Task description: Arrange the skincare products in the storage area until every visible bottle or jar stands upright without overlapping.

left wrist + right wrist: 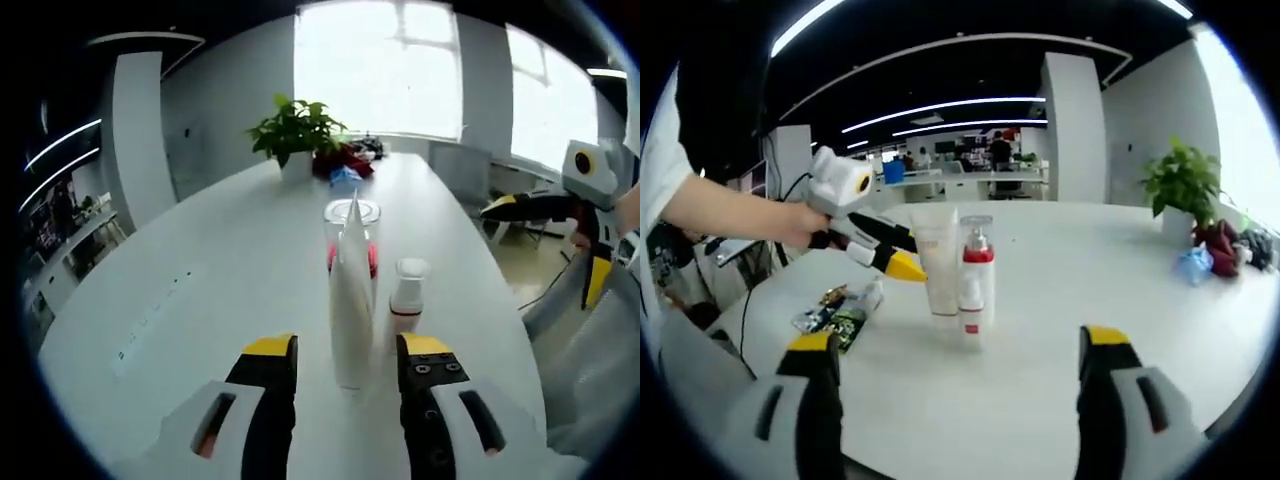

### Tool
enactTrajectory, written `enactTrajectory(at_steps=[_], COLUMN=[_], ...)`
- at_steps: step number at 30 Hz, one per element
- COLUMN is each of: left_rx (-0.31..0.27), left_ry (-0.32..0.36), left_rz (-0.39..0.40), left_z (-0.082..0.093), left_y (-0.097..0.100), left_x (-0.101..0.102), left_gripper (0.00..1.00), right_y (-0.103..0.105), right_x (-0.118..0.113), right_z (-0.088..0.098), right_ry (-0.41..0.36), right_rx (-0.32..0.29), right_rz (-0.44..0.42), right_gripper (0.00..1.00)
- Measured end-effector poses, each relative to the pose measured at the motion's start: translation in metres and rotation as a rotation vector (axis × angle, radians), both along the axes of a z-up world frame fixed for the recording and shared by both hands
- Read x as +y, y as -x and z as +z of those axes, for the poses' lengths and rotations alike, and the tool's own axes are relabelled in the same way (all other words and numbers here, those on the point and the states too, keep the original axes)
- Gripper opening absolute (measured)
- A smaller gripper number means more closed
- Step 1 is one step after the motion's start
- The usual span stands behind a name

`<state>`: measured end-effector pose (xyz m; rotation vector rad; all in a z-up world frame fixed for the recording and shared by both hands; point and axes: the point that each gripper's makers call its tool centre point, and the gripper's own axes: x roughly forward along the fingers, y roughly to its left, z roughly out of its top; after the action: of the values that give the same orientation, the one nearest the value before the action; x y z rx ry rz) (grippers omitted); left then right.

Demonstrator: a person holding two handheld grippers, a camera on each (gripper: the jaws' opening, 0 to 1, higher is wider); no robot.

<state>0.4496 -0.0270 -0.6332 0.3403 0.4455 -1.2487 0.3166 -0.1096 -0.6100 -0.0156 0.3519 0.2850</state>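
Observation:
A tall white tube [350, 300] stands upright on the white table [220, 290], its base between the spread jaws of my left gripper [347, 350], which is open and does not touch it. Behind the tube stands a clear bottle with a red pump [351, 232]; a small white bottle with a red band [408, 295] stands to its right. In the right gripper view the tube [935, 265], the clear bottle [977, 255] and the small bottle [970, 305] form a tight upright group. My right gripper [960, 365] is wide open, well short of them. The left gripper [895, 262] reaches the tube from the left.
Flat foil sachets [838, 312] lie on the table left of the group. A potted plant [297, 130] with red and blue items beside it stands at the table's far end. The right gripper [550, 240] hovers off the table's right edge. A person's hand [790, 225] holds the left gripper.

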Motion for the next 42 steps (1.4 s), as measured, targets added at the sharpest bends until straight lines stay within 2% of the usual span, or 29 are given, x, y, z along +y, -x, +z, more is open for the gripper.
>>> enactTrajectory(at_steps=[4, 7, 9, 19, 25, 33, 36, 39, 42], left_rx=[0.015, 0.030, 0.031, 0.098, 0.127, 0.136, 0.152, 0.168, 0.167], left_ry=[0.002, -0.024, -0.009, 0.027, 0.051, 0.077, 0.112, 0.126, 0.117], left_rz=[0.045, 0.110, 0.144, 0.304, 0.400, 0.502, 0.565, 0.620, 0.649], left_z=[0.000, -0.002, 0.000, -0.009, -0.007, -0.002, 0.001, -0.001, -0.005], left_y=[0.003, 0.006, 0.011, 0.047, 0.064, 0.081, 0.091, 0.104, 0.115], left_x=[0.014, 0.029, 0.037, 0.080, 0.103, 0.129, 0.140, 0.153, 0.162], left_gripper=[0.43, 0.50, 0.55, 0.61, 0.66, 0.73, 0.76, 0.78, 0.83], right_y=[0.000, 0.000, 0.000, 0.002, 0.002, 0.004, 0.005, 0.005, 0.006], right_x=[-0.002, -0.002, 0.000, 0.008, 0.013, 0.020, 0.021, 0.023, 0.026], right_z=[0.002, 0.002, 0.002, 0.002, 0.002, 0.002, 0.002, 0.002, 0.000], right_ry=[-0.017, -0.015, -0.004, 0.000, 0.007, 0.016, 0.015, 0.017, 0.021], right_rx=[-0.005, -0.008, -0.009, -0.011, -0.010, -0.015, -0.014, -0.013, -0.009], right_rz=[-0.011, -0.011, -0.001, 0.038, 0.062, 0.101, 0.108, 0.118, 0.131], right_gripper=[1.00, 1.00, 1.00, 1.00, 1.00, 1.00, 1.00, 1.00, 1.00])
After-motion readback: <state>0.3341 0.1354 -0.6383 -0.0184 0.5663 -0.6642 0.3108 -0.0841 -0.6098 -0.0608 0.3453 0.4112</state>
